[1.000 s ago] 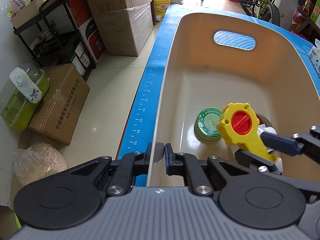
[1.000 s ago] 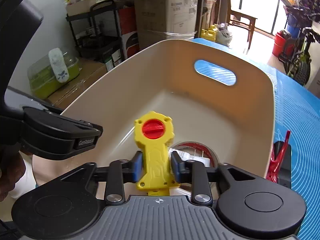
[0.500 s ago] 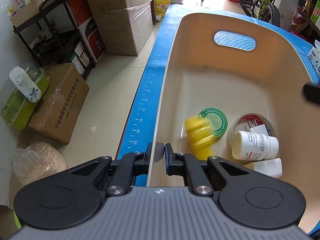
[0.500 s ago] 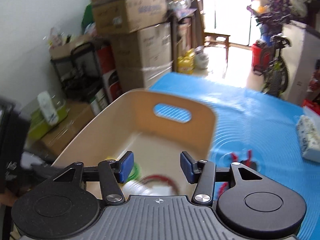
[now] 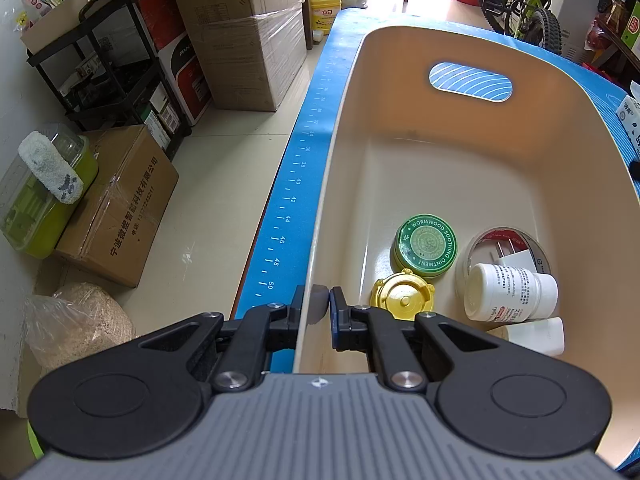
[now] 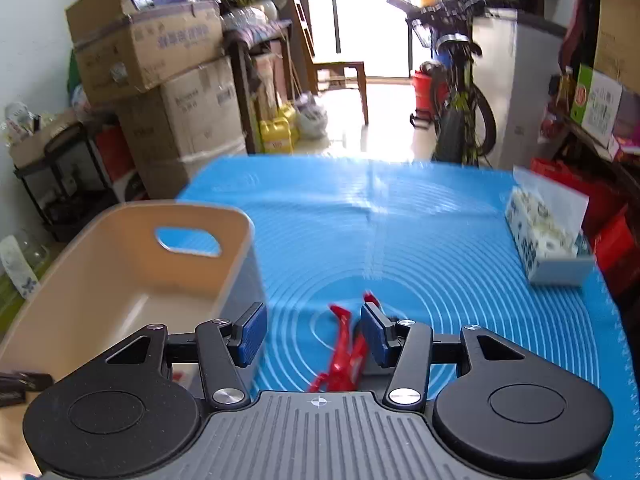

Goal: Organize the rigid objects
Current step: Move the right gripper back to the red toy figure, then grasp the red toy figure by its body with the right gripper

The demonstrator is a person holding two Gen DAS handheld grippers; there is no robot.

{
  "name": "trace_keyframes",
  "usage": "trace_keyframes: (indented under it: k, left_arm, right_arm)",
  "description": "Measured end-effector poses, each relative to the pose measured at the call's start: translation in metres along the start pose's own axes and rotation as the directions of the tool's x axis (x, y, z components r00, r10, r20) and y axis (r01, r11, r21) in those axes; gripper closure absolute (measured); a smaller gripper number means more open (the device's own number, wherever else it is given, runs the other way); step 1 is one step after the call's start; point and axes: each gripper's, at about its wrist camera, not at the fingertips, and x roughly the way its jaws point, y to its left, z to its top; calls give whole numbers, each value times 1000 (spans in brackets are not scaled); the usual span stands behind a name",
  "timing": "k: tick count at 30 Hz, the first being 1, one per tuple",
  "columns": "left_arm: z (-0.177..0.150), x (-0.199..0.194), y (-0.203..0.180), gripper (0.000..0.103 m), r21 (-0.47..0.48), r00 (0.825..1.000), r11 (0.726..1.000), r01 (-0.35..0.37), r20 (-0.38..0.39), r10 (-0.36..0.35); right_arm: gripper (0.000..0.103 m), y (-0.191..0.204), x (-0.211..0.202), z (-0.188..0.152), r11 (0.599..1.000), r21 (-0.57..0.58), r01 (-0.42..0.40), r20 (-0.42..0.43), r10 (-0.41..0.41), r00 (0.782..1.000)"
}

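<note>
A beige bin (image 5: pixel 460 152) stands on the blue mat. My left gripper (image 5: pixel 319 308) is shut on the bin's near left rim, with the wall pinched between its pads. On the bin floor lie a yellow toy (image 5: pixel 402 300), a green ointment tin (image 5: pixel 426 245), a white pill bottle (image 5: pixel 512 292), a tape roll (image 5: pixel 536 244) and a second white bottle (image 5: pixel 536 334). My right gripper (image 6: pixel 312 330) hangs open over the mat, to the right of the bin (image 6: pixel 120 264). A red clip-like thing (image 6: pixel 344 356) lies on the mat under its fingers, untouched.
A patterned tissue box (image 6: pixel 548 240) sits at the mat's (image 6: pixel 440 248) right edge. Beyond the table's left edge are cardboard boxes (image 5: pixel 240 40), a black shelf cart (image 5: pixel 116 64) and a green container (image 5: pixel 44 196) on the floor. A bicycle (image 6: pixel 460 92) stands behind the table.
My right gripper let go of the yellow toy, which dropped onto the bin floor, then swung right out of the bin to over the mat. The left gripper has not moved.
</note>
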Motion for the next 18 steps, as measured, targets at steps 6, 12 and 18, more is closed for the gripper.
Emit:
trace_keyframes:
  k: [6,12,18]
  left_arm:
    - [0,0,1,90,-2,1000,1000,2,0,-2]
    - [-1,0,1,90,-3,1000,1000,4,0,-4]
    - [0,1,1,90,-4,1000,1000,6,0,-6]
  right_arm:
    - [41,-7,26,-15,1000,3,12,-64,-12,998]
    - [41,-13,48,-26,999,34,-7,-115,11,993]
    - [42,-13,61,-36,1000,13,0,-111,2,994]
